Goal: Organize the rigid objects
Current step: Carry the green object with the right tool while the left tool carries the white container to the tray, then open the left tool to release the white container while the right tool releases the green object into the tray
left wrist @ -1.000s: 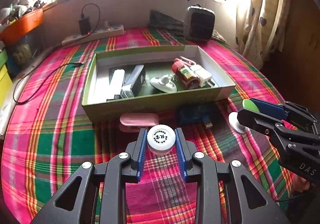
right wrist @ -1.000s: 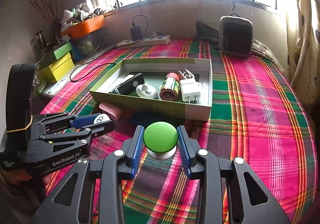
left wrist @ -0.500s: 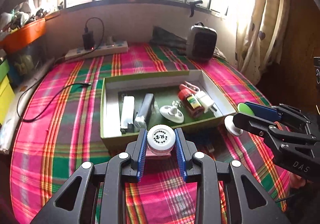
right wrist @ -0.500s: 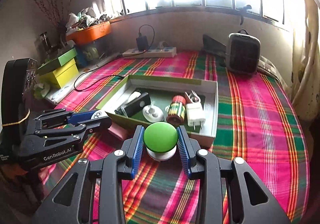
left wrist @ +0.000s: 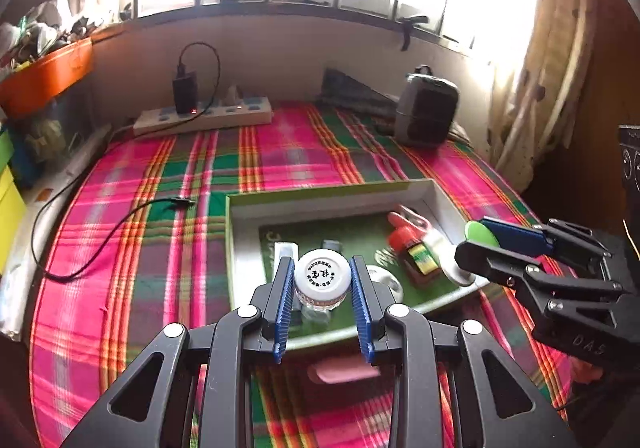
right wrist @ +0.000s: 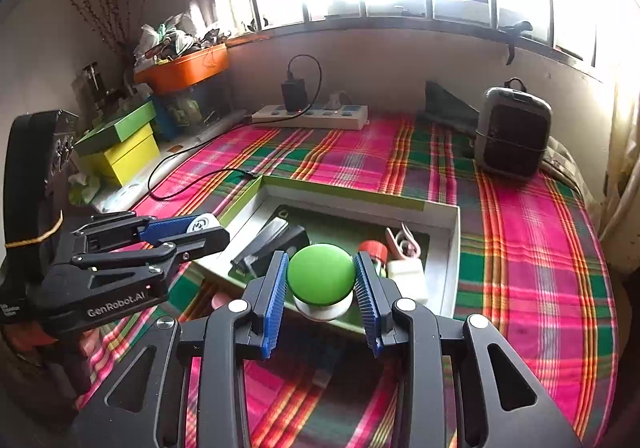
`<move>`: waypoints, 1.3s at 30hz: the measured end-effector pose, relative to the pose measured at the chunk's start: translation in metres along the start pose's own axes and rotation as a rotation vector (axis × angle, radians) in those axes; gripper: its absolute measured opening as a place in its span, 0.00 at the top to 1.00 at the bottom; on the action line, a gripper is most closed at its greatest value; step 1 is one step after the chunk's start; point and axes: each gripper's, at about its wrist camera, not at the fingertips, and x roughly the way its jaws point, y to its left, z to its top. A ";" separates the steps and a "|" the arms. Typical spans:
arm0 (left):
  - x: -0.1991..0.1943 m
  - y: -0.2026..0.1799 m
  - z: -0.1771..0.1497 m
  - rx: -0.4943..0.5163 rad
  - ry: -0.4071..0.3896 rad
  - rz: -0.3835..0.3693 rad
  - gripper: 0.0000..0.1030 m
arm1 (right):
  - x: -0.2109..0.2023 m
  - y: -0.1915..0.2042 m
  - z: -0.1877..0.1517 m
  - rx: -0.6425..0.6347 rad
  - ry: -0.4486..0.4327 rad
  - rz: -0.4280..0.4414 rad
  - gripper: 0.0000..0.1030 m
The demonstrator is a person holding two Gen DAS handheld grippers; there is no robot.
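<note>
My left gripper is shut on a small glass jar with a white printed lid, held above the near edge of the green box. My right gripper is shut on a green-topped white knob, held over the same box. The box holds a red-capped bottle, a white charger, a black device and a white round piece. Each gripper shows in the other's view, the right one and the left one.
A pink object lies on the plaid cloth before the box. A power strip with a black cable, a dark heater, and orange and yellow-green containers stand at the back and left.
Both grippers have risen and moved forward with their objects, from low in front of the box to above its near edge. The pink object now lies below the left gripper.
</note>
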 end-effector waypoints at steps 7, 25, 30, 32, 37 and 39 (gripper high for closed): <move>0.019 0.015 0.018 -0.031 0.010 -0.011 0.74 | 0.027 -0.011 0.012 0.031 0.042 0.016 0.66; 0.084 0.031 0.032 -0.043 0.117 0.002 0.74 | 0.095 -0.027 0.034 0.073 0.134 0.053 0.66; 0.093 0.032 0.030 -0.035 0.135 0.011 0.74 | 0.107 -0.028 0.032 0.063 0.152 0.031 0.66; 0.096 0.031 0.029 -0.034 0.146 0.010 0.74 | 0.111 -0.029 0.031 0.061 0.161 0.025 0.66; 0.104 0.030 0.025 -0.028 0.162 0.019 0.74 | 0.119 -0.029 0.029 0.051 0.175 0.010 0.66; 0.106 0.030 0.024 -0.023 0.167 0.018 0.74 | 0.121 -0.029 0.029 0.050 0.177 0.011 0.66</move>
